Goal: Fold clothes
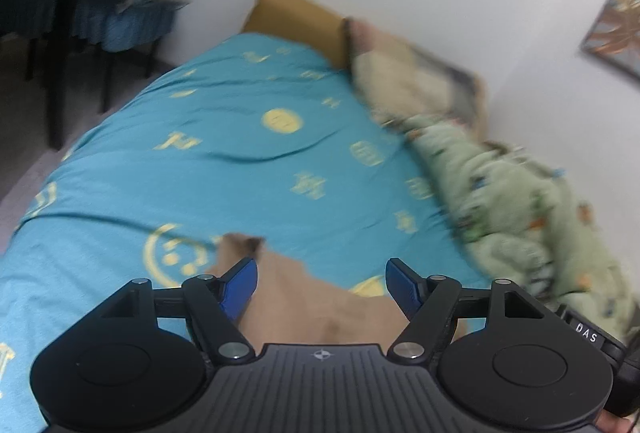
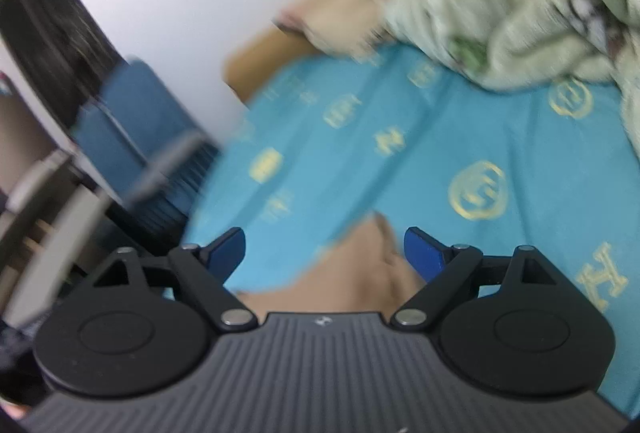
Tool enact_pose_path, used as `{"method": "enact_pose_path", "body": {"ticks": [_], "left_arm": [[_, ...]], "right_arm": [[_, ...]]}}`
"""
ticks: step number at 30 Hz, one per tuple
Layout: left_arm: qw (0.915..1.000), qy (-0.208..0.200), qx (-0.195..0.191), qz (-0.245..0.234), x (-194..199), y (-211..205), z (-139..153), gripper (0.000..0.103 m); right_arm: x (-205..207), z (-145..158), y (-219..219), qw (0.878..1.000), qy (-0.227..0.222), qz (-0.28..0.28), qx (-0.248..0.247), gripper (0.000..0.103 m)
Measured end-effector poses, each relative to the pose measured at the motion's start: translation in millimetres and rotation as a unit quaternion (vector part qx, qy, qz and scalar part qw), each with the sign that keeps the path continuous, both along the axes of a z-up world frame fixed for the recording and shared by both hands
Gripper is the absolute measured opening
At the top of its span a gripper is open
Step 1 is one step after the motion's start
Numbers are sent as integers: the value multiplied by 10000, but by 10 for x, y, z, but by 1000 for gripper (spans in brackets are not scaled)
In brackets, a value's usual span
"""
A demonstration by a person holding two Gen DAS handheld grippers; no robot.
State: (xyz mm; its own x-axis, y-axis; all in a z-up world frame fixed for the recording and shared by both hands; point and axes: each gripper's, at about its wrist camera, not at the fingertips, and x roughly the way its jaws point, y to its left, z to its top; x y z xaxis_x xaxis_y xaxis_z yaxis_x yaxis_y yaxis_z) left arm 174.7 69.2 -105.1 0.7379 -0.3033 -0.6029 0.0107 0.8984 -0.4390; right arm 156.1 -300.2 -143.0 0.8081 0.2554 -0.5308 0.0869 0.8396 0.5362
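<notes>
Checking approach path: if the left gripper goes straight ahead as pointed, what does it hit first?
Most likely the tan garment: it lies right between and ahead of the open left gripper. Past its edge comes the teal bedsheet. Blur makes the depth uncertain.

I see matt teal cotton-like bedsheet, a soft tan cloth garment, and matt black plastic gripper arms with blue pads.
</notes>
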Motion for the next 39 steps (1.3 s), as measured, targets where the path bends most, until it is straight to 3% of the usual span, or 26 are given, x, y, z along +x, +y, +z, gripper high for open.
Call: {"method": "enact_pose_path", "body": {"ticks": [1,3,4,5,6,7,8,10,15,21,22,23,25,26,28,30,32,36,39], "left_arm": [[9998,121,120,84,37,2,-66,73],[9988,352,293,180,112,-6,-207,70],[9981,461,347,192,148,-16,-281,68],[9978,490,402,177,161,-34,-322,61],[9975,519,456,163,173,-51,-362,54],[9971,548,512,148,186,-69,-403,35],[9962,534,667,145,186,-95,-418,11],[9970,354,652,197,158,-73,-393,8],[9972,-492,460,321,65,-59,-117,8],[9959,80,875,196,196,-168,-337,12],[9960,110,861,191,196,-157,-341,16],[9963,54,842,184,173,-154,-304,31],[9958,-191,883,179,71,-171,-164,54],[9949,-341,942,106,29,-211,-109,60],[9923,-640,1059,-41,-53,-292,0,60],[9898,-644,1255,-211,-19,-419,-38,60],[9879,-397,1474,-290,55,-526,-174,57],[9842,-17,1728,-375,157,-581,-451,56],[9828,69,1799,-414,120,-583,-502,56]], "right_arm": [[56,-78,-1,9998,191,-12,-15,69],[146,-250,8,9985,545,-17,-36,67],[180,-327,18,9977,677,-14,-33,62],[195,-385,32,9973,733,5,-9,52],[197,-427,48,9971,759,37,-2,33],[185,-444,64,9972,745,58,-50,20],[165,-442,75,9975,690,61,-133,15],[129,-400,82,9986,498,25,-189,10],[106,-258,96,9991,5,-110,-422,9],[289,-373,153,9958,490,-5,-776,17],[288,-354,164,9949,513,-2,-872,24],[269,-307,183,9940,485,-23,-984,30],[187,-188,220,9937,153,-48,-1112,61],[143,-132,238,9932,-61,-50,-1158,68],[105,-81,303,9911,-387,63,-1272,68],[106,-79,384,9883,-572,243,-1394,67],[193,-189,476,9866,-410,513,-1491,59],[372,-473,622,9784,84,760,-1919,58],[355,-494,694,9746,102,792,-2093,59]]}}
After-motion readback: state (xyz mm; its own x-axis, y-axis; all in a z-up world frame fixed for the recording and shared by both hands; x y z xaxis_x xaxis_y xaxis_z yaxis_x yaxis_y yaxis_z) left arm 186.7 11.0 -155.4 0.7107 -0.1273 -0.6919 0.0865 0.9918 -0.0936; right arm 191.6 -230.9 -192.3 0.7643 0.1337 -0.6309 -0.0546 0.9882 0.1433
